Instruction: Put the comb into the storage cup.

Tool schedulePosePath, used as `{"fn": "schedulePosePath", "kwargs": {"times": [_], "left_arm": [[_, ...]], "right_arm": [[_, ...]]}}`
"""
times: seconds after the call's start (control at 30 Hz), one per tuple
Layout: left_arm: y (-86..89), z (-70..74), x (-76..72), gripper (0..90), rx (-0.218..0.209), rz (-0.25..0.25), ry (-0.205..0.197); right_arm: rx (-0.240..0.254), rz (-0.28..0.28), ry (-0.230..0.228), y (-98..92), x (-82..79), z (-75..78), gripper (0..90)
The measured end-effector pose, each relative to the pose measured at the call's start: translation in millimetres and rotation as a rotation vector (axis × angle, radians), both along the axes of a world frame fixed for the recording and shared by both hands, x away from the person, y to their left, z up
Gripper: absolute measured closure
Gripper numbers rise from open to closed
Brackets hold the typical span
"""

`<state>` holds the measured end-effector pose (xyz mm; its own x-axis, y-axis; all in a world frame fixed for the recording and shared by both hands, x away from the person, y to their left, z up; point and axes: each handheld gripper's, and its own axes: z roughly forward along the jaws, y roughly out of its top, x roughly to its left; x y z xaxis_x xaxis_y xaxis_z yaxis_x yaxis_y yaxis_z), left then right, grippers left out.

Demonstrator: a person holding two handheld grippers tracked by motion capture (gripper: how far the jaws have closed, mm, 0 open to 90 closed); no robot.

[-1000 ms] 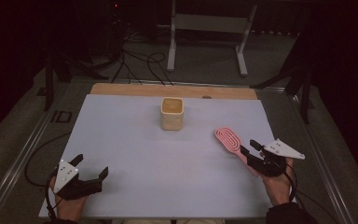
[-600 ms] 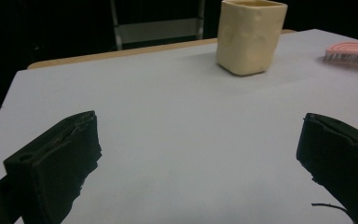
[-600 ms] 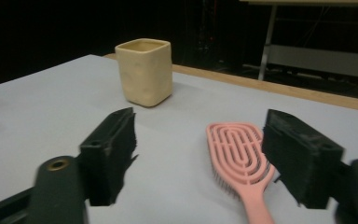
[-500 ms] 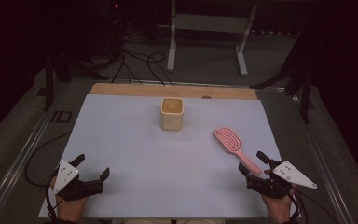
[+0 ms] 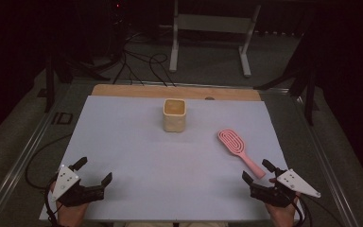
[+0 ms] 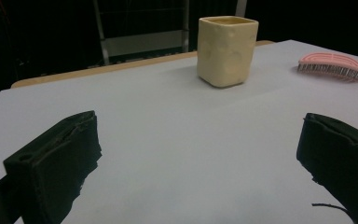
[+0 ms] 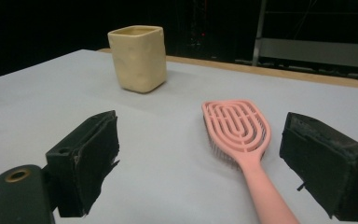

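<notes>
A pink hairbrush (image 5: pixel 232 142) lies bristles down on the white table sheet (image 5: pixel 132 142), right of centre, its handle pointing at the near right corner. My right gripper (image 5: pixel 256 171) sits at that handle's end, open. Its jaws have just been opening, and the handle tip lies between them untouched. In the right gripper view the hairbrush (image 7: pixel 238 128) lies ahead of my right gripper (image 7: pixel 204 136). A cream square cup (image 5: pixel 174 115) stands upright at the far middle. My left gripper (image 5: pixel 93 171) rests open at the near left, nothing between its jaws; in its own view my left gripper (image 6: pixel 200 133) faces the cup (image 6: pixel 227 44).
A wooden strip (image 5: pixel 137 91) runs along the table's far edge. Beyond it stand a metal frame (image 5: pixel 210 23) and floor cables (image 5: pixel 142 61). Metal rails border the table on both sides.
My right gripper has let go of the brush handle, opened wide and drawn back toward the near edge. The brush stays where it lay. The left gripper has kept still.
</notes>
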<state>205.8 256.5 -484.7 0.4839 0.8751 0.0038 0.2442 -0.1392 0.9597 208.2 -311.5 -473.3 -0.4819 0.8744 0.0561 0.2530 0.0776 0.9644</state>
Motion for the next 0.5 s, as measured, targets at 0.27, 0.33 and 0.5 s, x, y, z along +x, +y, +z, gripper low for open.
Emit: {"fn": "schedulePosePath", "kwargs": {"times": [0.27,0.33,0.5], "left_arm": [[-3.3,-2.2,1.6,0.2,0.017,-0.007,0.009],[-3.4,-2.7,1.8,0.2,0.017,-0.006,0.012],[-4.1,-5.1,3.8,0.2,0.021,-0.004,0.02]], "right_arm": [[-0.001,-0.021,0.059,0.7,3.1,-0.9,9.2],[-0.002,-0.026,0.069,0.8,4.1,-1.1,8.4],[-0.002,-0.031,0.101,0.1,7.3,0.0,7.9]]}}
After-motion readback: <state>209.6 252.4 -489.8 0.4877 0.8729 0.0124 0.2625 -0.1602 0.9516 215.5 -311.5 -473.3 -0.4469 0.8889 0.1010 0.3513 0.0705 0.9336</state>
